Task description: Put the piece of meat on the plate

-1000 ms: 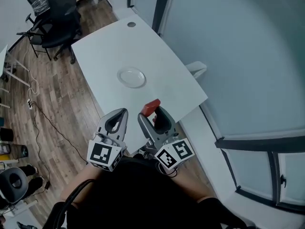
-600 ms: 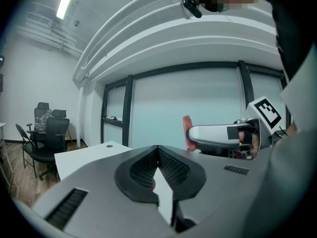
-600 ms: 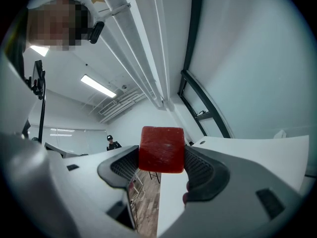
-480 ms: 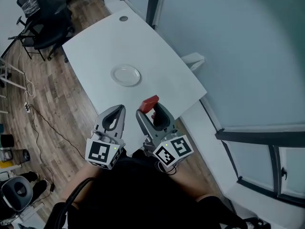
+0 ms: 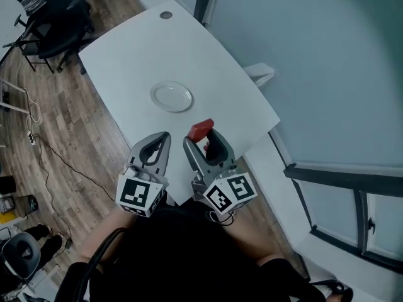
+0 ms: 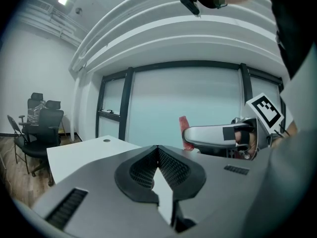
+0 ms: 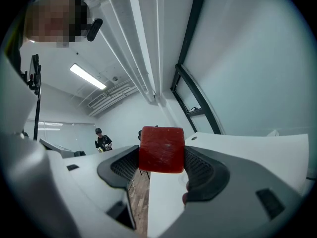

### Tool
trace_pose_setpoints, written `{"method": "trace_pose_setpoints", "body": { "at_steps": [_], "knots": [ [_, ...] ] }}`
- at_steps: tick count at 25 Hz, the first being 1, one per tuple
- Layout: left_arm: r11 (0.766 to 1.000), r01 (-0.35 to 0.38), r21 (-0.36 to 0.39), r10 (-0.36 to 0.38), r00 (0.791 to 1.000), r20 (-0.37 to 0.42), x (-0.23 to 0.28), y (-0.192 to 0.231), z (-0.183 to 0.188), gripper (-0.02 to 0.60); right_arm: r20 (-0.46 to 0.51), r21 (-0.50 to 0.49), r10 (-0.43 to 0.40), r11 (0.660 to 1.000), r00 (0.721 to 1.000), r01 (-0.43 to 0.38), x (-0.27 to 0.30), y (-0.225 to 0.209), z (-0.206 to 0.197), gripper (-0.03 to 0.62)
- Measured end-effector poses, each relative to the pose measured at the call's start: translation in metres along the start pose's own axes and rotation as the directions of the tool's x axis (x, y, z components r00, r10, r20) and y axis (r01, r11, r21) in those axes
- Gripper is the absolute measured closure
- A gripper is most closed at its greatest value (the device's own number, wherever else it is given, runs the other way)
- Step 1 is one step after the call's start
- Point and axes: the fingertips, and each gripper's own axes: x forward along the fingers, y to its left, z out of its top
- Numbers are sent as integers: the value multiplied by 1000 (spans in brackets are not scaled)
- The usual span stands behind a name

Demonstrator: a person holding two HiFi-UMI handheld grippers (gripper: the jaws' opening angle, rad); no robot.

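Observation:
A red piece of meat (image 5: 201,129) (image 7: 161,149) is clamped between the jaws of my right gripper (image 5: 203,139) (image 7: 162,157), held above the near edge of the white table (image 5: 138,55). From the left gripper view the meat (image 6: 184,133) shows as a red slab at the right gripper's tip. A clear round plate (image 5: 172,97) lies on the table, a little beyond the meat and to its left. My left gripper (image 5: 158,145) (image 6: 158,155) is shut with nothing in it, beside the right one near the table's front edge.
Black office chairs (image 5: 50,17) stand on the wood floor beyond the table's far left. A round grommet (image 5: 165,15) marks the table's far end. A glass wall (image 5: 302,68) runs along the right side. A cable (image 5: 56,156) trails over the floor at left.
Both grippers have stayed close together near the table's front edge, the right one still holding the meat. The view has shifted slightly, and the meat sits a touch nearer the plate.

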Motion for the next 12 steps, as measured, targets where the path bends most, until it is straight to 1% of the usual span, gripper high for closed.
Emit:
{"method": "trace_pose_setpoints", "body": {
  "at_steps": [4,7,12],
  "knots": [
    [1000,2,-11,-2,1000,-16,13,20,-4,588,-28,-4,-22,1000,999,22,22,-8,-5,307],
    [1000,6,-10,-6,999,-38,21,29,-13,588,-43,-4,-32,999,999,32,33,-15,-10,307],
    [1000,8,-30,-10,998,-64,33,42,-19,588,-72,-2,-53,999,996,53,49,-25,-15,307]
  ]
}}
